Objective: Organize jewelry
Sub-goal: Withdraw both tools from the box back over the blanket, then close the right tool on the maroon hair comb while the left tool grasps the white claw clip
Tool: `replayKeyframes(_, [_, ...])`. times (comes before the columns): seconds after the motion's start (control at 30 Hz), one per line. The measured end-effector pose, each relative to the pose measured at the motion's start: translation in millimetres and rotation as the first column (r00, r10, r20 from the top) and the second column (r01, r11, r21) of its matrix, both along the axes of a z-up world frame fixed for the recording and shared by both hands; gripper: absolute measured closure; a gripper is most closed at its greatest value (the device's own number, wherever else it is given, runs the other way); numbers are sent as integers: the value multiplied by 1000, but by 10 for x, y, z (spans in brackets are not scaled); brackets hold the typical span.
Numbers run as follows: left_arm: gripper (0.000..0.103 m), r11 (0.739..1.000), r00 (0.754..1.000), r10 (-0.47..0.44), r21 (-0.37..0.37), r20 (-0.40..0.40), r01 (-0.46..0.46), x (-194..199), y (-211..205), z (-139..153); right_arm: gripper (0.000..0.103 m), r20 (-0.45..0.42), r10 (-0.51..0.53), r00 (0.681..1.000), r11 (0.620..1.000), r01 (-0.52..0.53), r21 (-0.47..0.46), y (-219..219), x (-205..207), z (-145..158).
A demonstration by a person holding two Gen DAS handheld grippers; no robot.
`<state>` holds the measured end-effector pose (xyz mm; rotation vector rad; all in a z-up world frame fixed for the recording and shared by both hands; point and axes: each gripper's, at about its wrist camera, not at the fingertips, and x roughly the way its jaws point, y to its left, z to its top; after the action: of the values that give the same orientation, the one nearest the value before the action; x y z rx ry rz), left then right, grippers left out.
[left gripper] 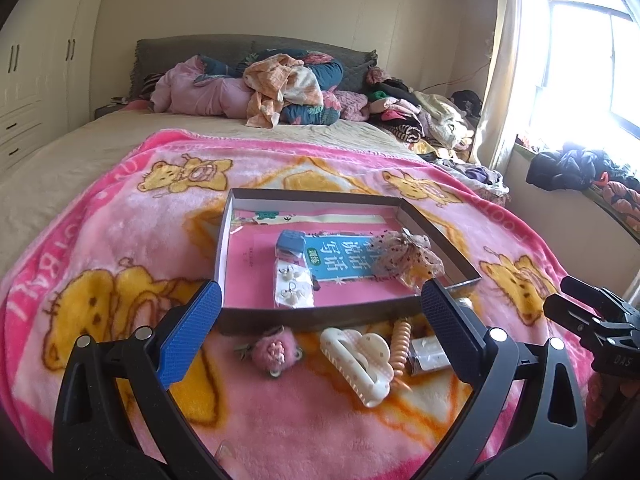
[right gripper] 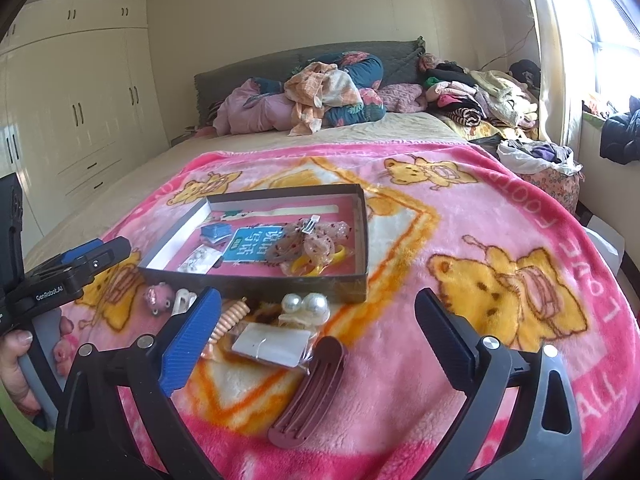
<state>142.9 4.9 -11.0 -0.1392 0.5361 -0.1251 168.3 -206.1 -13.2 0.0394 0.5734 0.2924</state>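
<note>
A shallow dark cardboard box (left gripper: 320, 317) lies on a pink bear-print blanket (left gripper: 120, 240). It holds a blue case (left gripper: 291, 240), an earring card (left gripper: 294, 286), a lace bow (left gripper: 404, 258) and a teal booklet (left gripper: 340, 258). On the blanket before the box lie a pink fluffy clip (left gripper: 274, 350), a white claw clip (left gripper: 360, 360), an orange spiral tie (left gripper: 400, 344), a clear packet (right gripper: 272, 346), a pearl clip (right gripper: 306, 306) and a maroon claw clip (right gripper: 310, 396). My left gripper (left gripper: 320, 294) hangs open over the white clip. My right gripper (right gripper: 318, 300) stands open over the packet, gripping nothing.
The blanket covers a bed with piled bedding (left gripper: 276, 88) at the headboard and heaps of clothes (left gripper: 420, 116) along the window side. Wardrobes (right gripper: 80, 112) line the left wall. A hand (right gripper: 16, 364) holds the left gripper's handle at the left edge of the right wrist view.
</note>
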Motion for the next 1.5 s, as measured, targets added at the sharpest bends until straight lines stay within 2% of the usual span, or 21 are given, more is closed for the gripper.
replayKeyframes(0.47, [12, 1000, 999, -26, 10, -22, 26, -134, -28, -119, 6, -12, 12, 1000, 999, -12, -37, 109, -157, -167])
replayKeyframes(1.1, [12, 996, 990, -89, 10, -108, 91, -103, -205, -463, 6, -130, -40, 991, 996, 30, -79, 110, -109, -515])
replayKeyframes(1.5, [12, 995, 981, -95, -5, -170, 95, 90, -295, -693, 8, -238, -46, 970, 983, 2, -182, 278, 118, -801])
